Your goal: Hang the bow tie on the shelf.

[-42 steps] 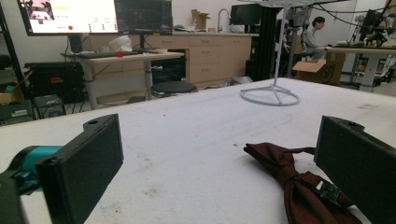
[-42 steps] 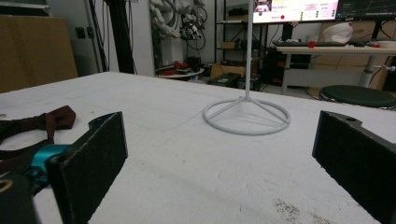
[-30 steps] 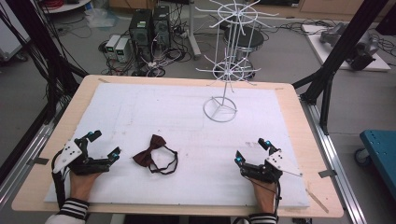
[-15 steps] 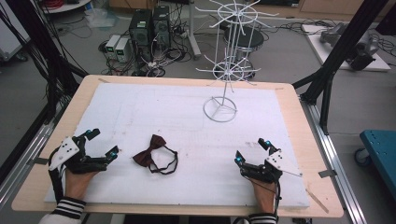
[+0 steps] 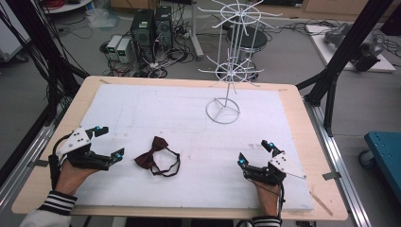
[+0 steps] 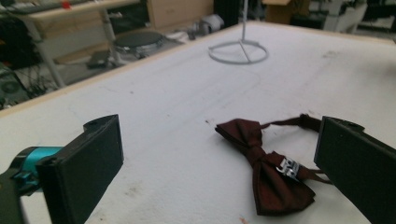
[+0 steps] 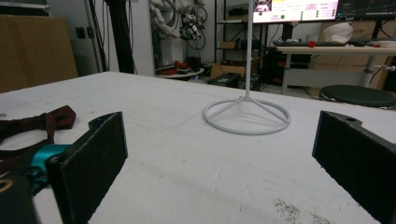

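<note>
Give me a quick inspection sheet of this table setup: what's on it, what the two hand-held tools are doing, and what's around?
Surface: white board on a wooden table, a few small dark specks.
Job's things: dark red bow tie with strap lying flat; white wire rack standing upright at the far side, nothing hanging on it.
Clutter: nothing seen on the board.
Grippers: left gripper open, near the bow tie, apart from it; right gripper open, holding nothing.
Cables: a bundle hangs along the left frame.
Surroundings: computer boxes and a stool on the floor beyond the table.
</note>
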A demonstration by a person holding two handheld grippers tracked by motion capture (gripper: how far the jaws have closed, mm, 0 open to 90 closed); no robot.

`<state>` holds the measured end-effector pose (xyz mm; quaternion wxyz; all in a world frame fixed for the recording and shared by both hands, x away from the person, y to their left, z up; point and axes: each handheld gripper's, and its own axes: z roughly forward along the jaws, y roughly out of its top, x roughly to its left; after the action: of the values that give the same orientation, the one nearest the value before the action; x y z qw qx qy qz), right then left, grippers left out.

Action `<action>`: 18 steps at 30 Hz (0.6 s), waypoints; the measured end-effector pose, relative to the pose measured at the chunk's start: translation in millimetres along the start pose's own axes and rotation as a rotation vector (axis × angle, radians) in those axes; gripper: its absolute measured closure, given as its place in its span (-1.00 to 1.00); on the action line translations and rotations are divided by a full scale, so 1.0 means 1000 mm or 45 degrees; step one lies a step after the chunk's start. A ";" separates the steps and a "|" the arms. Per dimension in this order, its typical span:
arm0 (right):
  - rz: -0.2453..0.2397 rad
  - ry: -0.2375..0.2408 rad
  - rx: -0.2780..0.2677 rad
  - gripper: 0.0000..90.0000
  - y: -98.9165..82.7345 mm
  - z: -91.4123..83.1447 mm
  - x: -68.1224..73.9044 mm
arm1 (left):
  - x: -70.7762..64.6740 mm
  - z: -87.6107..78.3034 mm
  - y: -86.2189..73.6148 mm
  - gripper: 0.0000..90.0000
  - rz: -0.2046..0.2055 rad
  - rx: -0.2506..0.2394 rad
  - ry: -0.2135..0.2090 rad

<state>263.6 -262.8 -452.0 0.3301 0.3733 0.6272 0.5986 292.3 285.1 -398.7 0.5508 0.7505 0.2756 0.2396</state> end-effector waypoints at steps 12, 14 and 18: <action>0.000 -0.002 0.000 -0.95 0.000 0.000 0.000 | -0.002 0.018 0.021 -0.96 0.066 0.222 -0.114; -0.005 0.002 -0.002 -0.95 0.000 0.000 0.000 | -0.003 0.021 0.025 -0.96 0.085 0.269 -0.131; -0.005 0.000 -0.003 -0.95 0.000 0.000 0.000 | -0.007 0.031 0.028 -0.96 0.120 0.377 -0.170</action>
<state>263.8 -262.5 -451.9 0.3316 0.3716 0.6273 0.5987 312.1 252.4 -380.6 0.4394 0.8498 0.2350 0.1717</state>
